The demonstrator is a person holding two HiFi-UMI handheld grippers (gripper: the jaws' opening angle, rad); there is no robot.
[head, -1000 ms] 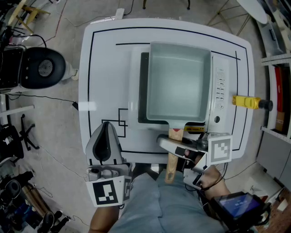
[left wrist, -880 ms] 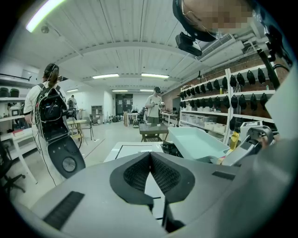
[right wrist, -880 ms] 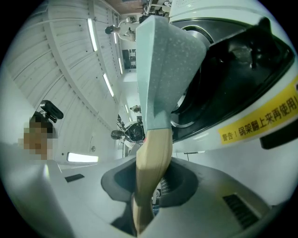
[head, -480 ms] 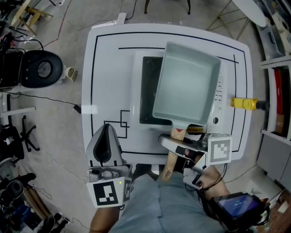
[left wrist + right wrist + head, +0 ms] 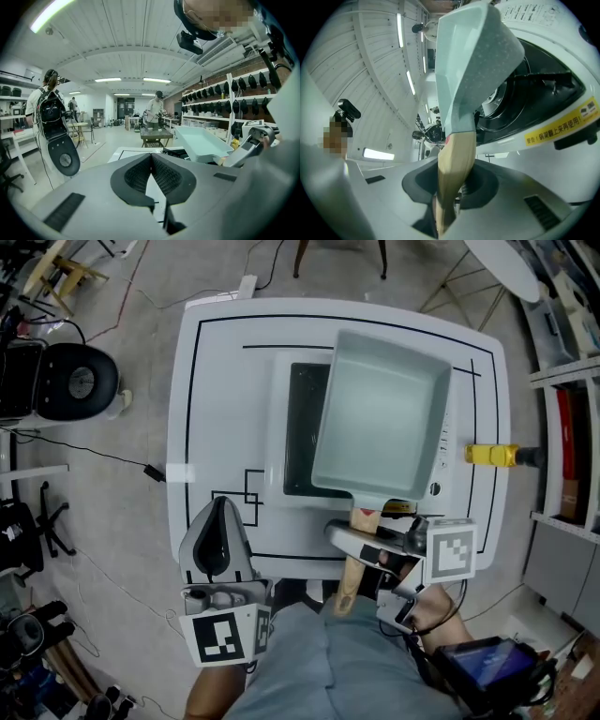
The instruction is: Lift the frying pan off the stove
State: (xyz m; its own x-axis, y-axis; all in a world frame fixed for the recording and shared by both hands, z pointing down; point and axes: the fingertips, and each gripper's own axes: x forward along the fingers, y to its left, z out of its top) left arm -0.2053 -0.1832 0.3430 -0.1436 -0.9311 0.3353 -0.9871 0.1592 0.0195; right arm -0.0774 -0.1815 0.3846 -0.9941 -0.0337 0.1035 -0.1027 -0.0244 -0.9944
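A pale teal rectangular frying pan [image 5: 380,418] with a wooden handle [image 5: 354,549] hangs tilted above the white stove [image 5: 281,409], whose black burner bed shows at the pan's left. My right gripper [image 5: 361,542] is shut on the handle near the table's front edge. The right gripper view has the handle [image 5: 454,173] running between the pads up to the pan's underside [image 5: 473,61], with the stove [image 5: 543,89] beyond it. My left gripper [image 5: 217,538] rests at the front left, shut and holding nothing; its pads [image 5: 161,176] meet in the left gripper view.
The stove stands on a white table [image 5: 216,381] marked with black lines. A yellow-handled tool [image 5: 489,455] lies at the table's right edge. A black round device [image 5: 70,381] and cables are on the floor at left; shelving stands at right. People stand far off.
The pan has come up off the stove and swung its far end to the right, uncovering the black burner bed. Both grippers have stayed about where they were.
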